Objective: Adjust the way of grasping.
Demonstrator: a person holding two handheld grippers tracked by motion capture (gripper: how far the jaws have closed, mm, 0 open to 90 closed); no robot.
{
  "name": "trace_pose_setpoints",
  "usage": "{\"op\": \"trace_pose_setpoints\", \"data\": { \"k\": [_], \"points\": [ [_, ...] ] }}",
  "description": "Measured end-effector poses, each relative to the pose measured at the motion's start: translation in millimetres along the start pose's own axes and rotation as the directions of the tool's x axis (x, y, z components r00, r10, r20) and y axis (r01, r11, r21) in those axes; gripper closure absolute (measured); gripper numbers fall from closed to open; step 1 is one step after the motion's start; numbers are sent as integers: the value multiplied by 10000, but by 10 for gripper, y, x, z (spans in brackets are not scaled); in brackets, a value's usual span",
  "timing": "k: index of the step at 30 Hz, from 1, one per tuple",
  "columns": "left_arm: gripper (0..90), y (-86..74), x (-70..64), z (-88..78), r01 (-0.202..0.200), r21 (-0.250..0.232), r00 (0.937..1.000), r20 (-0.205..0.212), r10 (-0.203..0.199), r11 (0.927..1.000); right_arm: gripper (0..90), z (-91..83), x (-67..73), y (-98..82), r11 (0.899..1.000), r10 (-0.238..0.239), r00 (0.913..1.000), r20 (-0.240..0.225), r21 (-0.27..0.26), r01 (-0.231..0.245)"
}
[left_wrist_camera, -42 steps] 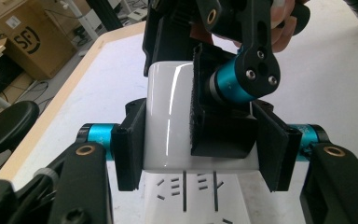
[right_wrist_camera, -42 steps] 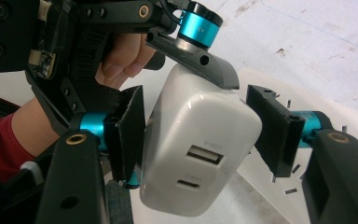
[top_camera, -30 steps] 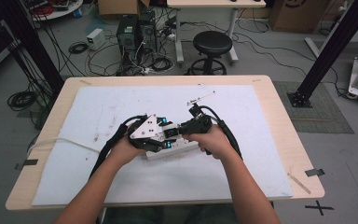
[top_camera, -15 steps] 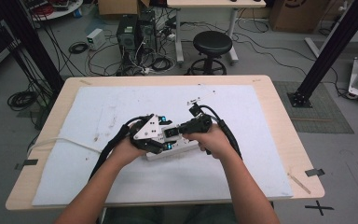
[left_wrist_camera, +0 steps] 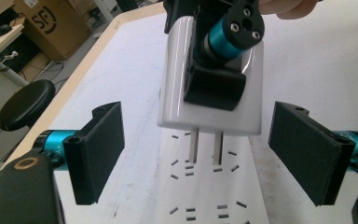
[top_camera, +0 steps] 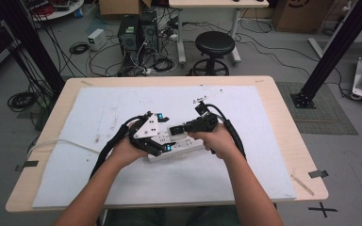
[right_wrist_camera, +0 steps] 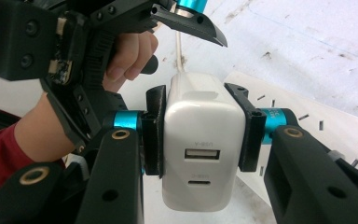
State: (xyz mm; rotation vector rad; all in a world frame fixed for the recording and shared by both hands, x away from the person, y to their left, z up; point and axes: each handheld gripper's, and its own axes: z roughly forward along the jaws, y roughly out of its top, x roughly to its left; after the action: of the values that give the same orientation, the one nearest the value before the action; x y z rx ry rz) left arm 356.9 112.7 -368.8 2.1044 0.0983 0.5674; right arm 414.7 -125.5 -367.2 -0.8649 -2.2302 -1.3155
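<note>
A white USB charger is clamped between the pads of my right gripper, its ports facing the camera. In the left gripper view the charger hangs with its two metal prongs pointing down, just over slots of the white power strip. My left gripper is open, one jaw on either side of the strip, and nothing is between the pads. From above, both grippers meet over the power strip at the middle of the mat: left gripper, right gripper.
The strip lies on a white mat covering a wooden table. Its white cord runs off to the left. Black gripper cables loop beside both hands. A black stool and computer cases stand beyond the far edge.
Both hands have shifted only slightly over the power strip. The charger stays clamped in the right gripper and the left jaws stay apart.
</note>
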Motion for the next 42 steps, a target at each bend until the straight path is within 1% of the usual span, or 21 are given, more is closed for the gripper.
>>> {"op": "trace_pose_setpoints", "data": {
  "k": [8, 11, 14, 17, 18, 19, 20, 24, 27, 29, 30, 31, 32, 33, 34, 35, 36, 38, 39, 41, 42],
  "points": [
    [180, 2, 23, -97, 112, 32, 9999, -132, -112, 9999, 629, -90, 15, -3, 9999, -48, 9999, 132, -131, 50],
    [181, -16, 61, -156, 405, 118, 9992, -53, -404, 9991, 629, -212, 42, -13, 9994, -175, 9993, 320, -281, 184],
    [181, -29, 87, -185, 528, 331, 9986, -32, -527, 9981, 630, -274, 57, -20, 9992, -235, 9990, 377, -316, 247],
    [181, -45, 135, -261, 662, 790, 9978, 45, -668, 9947, 630, -359, 82, -30, 9985, -367, 9978, 553, -390, 389],
    [180, -45, 135, -261, 662, 790, 9978, 45, -668, 9947, 630, -359, 82, -30, 9985, -367, 9978, 553, -390, 389],
    [180, -55, 187, -346, 875, 1258, 9961, -36, -877, 9882, 630, -436, 123, -38, 9975, -516, 9959, 747, -453, 551],
    [180, -55, 187, -346, 875, 1258, 9961, -36, -877, 9882, 630, -436, 123, -38, 9975, -516, 9959, 747, -453, 551],
    [179, -23, 290, -461, 1096, 1834, 9940, -247, -1069, 9769, 630, -515, 171, -38, 9958, -656, 9935, 932, -574, 711],
    [179, -11, 382, -537, 1489, 2068, 9888, -333, -1452, 9670, 630, -555, 192, -36, 9947, -763, 9914, 1065, -604, 830],
    [179, -11, 382, -537, 1489, 2068, 9888, -333, -1452, 9670, 630, -568, 199, -36, 9945, -773, 9906, 1126, -612, 845],
    [179, -43, 504, -608, 2194, 2109, 9746, -29, -2239, 9526, 630, -568, 199, -36, 9945, -773, 9906, 1126, -612, 845],
    [179, -52, 530, -626, 2231, 2255, 9734, 4, -2291, 9483, 630, -617, 204, -29, 9944, -812, 9867, 1409, -551, 897],
    [179, -52, 530, -626, 2231, 2255, 9734, 4, -2291, 9483, 630, -617, 204, -29, 9944, -812, 9867, 1409, -551, 897],
    [179, -65, 566, -647, 2302, 2376, 9708, 113, -2397, 9437, 630, -626, 201, -29, 9942, -832, 9862, 1433, -558, 919],
    [179, -65, 566, -647, 2302, 2376, 9708, 113, -2397, 9437, 630, -626, 201, -29, 9942, -832, 9862, 1433, -558, 919],
    [179, -76, 603, -677, 2370, 2459, 9687, 130, -2477, 9399, 630, -641, 196, -31, 9933, -867, 9848, 1507, -624, 971],
    [179, -81, 613, -684, 2430, 2407, 9674, 109, -2530, 9397, 630, -657, 193, -33, 9936, -866, 9836, 1582, -586, 969],
    [179, -97, 652, -710, 2629, 2428, 9610, 198, -2757, 9338, 630, -673, 192, -34, 9935, -858, 9820, 1680, -592, 970],
    [179, -107, 669, -717, 2621, 2423, 9611, 218, -2753, 9341, 630, -682, 193, -34, 9940, -792, 9817, 1730, -608, 909],
    [179, -128, 706, -733, 2661, 2550, 9580, 364, -2843, 9296, 630, -706, 182, -31, 9936, -763, 9818, 1742, -693, 895],
    [179, -140, 715, -739, 2738, 2555, 9543, 478, -2950, 9272, 630, -718, 173, -28, 9929, -822, 9808, 1769, -705, 959]
  ]
}}
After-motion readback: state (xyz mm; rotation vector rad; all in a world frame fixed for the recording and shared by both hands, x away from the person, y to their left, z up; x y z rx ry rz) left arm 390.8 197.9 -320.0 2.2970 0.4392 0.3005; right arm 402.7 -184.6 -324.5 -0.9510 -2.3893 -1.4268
